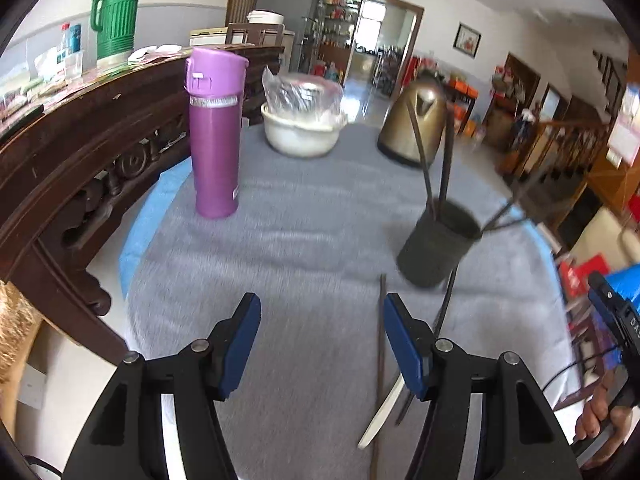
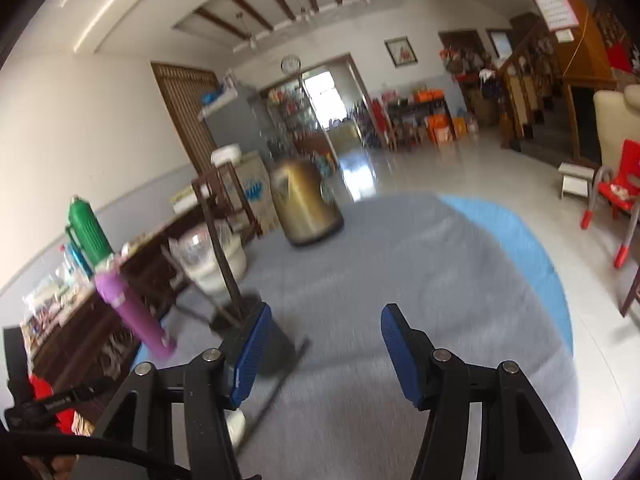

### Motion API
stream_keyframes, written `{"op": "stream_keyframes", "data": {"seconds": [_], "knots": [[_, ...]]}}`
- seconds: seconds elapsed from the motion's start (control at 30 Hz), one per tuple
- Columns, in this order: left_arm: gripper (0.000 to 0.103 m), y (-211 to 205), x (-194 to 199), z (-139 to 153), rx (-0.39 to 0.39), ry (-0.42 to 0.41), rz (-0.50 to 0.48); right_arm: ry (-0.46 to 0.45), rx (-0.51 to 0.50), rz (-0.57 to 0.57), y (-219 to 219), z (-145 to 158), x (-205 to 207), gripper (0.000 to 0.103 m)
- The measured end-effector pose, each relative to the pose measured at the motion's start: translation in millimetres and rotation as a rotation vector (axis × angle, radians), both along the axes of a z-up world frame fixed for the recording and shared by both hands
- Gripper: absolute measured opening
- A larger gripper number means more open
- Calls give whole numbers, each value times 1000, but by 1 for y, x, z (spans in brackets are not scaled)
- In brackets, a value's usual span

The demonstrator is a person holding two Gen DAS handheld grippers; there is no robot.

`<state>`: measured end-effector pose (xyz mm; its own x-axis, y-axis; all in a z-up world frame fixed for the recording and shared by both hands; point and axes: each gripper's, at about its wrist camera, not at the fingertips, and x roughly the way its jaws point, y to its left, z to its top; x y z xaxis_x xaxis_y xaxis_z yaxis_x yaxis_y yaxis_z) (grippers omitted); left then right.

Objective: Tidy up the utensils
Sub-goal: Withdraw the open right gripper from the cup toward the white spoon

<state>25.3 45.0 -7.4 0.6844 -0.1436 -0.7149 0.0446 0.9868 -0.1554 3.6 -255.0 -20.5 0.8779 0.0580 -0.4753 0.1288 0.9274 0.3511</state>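
Left wrist view: both grippers, left and right, stand spread and empty. Chopsticks look light, stiff, slippery; pinch mid-shaft.

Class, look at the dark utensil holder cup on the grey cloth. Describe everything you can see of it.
The dark cylindrical utensil holder cup looks matte black-grey, perhaps metal or plastic. It stands roughly upright with its mouth open, on the grey tablecloth, in front of the brass-coloured kettle. Several thin dark chopsticks stick out, leaning apart. Neither gripper touches it. Blur hides finer detail.
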Motion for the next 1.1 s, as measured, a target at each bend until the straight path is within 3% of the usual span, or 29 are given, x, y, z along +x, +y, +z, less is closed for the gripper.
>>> {"op": "stream_keyframes", "data": {"seconds": [0.3,0.67,0.87,1.1], "knots": [[65,-35,-11,-13,107,56,-4,41,16,101,3,-40,-4,61],[68,-106,-8,-16,200,113,-101,16,30,173,-1,-49,-19,61],[68,-127,-6,-5,237,74,-149,-3,53,116,-24,-44,-25,61],[69,-119,-11,-3,212,28,-158,11,37,99,-25,-36,-21,61]]}}
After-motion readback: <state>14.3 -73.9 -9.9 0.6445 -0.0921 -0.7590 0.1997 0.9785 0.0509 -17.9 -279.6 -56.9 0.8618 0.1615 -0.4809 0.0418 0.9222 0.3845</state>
